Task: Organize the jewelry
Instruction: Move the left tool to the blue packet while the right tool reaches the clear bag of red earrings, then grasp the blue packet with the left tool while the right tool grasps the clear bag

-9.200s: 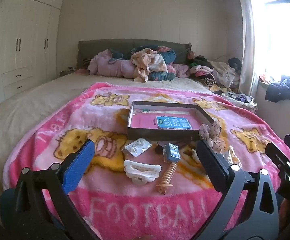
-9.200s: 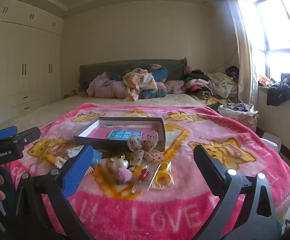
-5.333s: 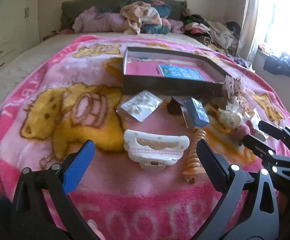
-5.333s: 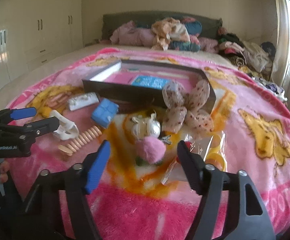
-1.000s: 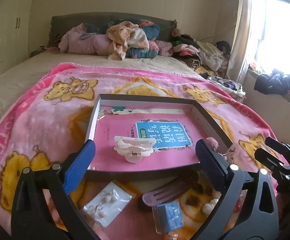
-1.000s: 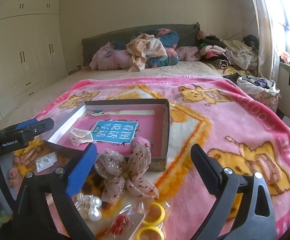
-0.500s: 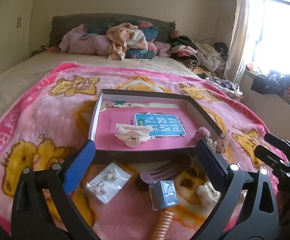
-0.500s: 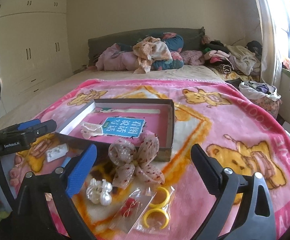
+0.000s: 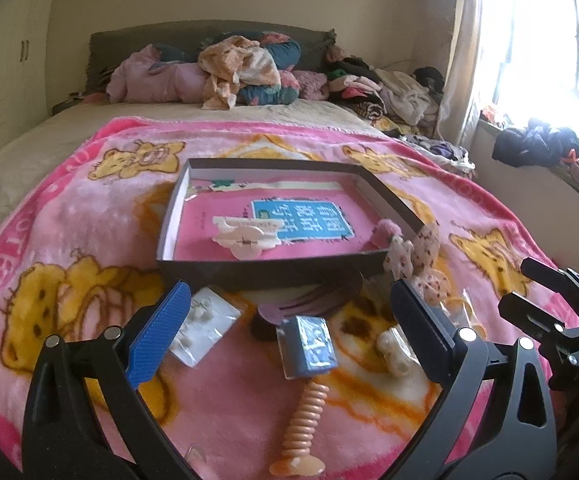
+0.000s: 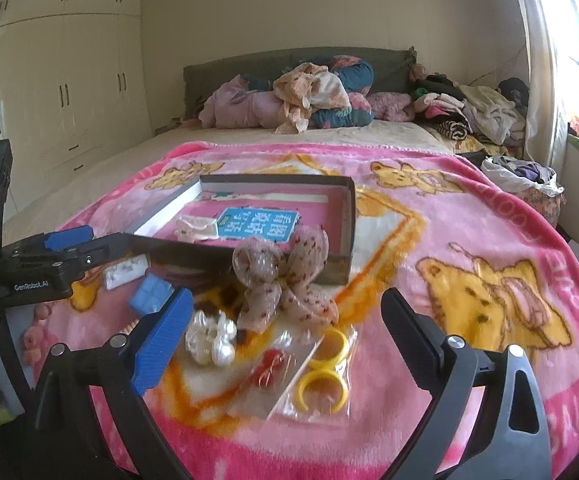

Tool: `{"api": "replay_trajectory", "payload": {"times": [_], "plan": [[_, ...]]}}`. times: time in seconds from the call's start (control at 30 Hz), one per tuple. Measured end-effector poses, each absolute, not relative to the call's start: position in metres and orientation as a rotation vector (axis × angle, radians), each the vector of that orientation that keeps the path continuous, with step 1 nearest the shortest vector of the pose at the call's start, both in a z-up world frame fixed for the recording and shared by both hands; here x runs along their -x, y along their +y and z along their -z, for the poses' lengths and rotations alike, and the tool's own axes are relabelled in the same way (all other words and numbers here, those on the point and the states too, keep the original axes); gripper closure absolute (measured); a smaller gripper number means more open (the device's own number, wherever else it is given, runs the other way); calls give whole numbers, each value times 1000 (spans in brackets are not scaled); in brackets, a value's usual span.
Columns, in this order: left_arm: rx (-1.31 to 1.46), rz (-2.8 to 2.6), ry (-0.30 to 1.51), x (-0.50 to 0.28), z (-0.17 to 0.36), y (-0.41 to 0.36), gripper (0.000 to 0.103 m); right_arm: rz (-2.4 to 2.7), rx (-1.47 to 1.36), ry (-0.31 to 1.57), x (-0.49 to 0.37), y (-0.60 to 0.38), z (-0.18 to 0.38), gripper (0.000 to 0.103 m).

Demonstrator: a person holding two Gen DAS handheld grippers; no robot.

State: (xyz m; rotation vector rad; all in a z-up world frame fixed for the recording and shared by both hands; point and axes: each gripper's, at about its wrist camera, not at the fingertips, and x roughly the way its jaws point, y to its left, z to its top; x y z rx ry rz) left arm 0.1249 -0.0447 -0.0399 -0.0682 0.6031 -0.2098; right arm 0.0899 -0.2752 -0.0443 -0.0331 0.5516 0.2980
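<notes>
Above blanket [image 9: 89,216]: both tools spread wide, empty.

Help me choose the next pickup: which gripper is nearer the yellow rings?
Right. The right gripper hangs open right over the yellow rings; the left gripper, open too, sits further off, above the blue box.

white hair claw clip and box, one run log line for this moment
white hair claw clip: in shallow dark box | left tongs: open, empty | right tongs: open, empty
</notes>
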Motion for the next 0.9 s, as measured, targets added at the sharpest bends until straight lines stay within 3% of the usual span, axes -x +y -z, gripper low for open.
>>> {"api": "replay_trajectory", "payload": {"times": [0.53,0.9], "plan": [[8,223,711,-127,70,-63,12,-308,0,636,-64,-281,74,11],[-9,217,755,-131,85,-65,12,-355,-71,778,-77,-274,97,59]]}}
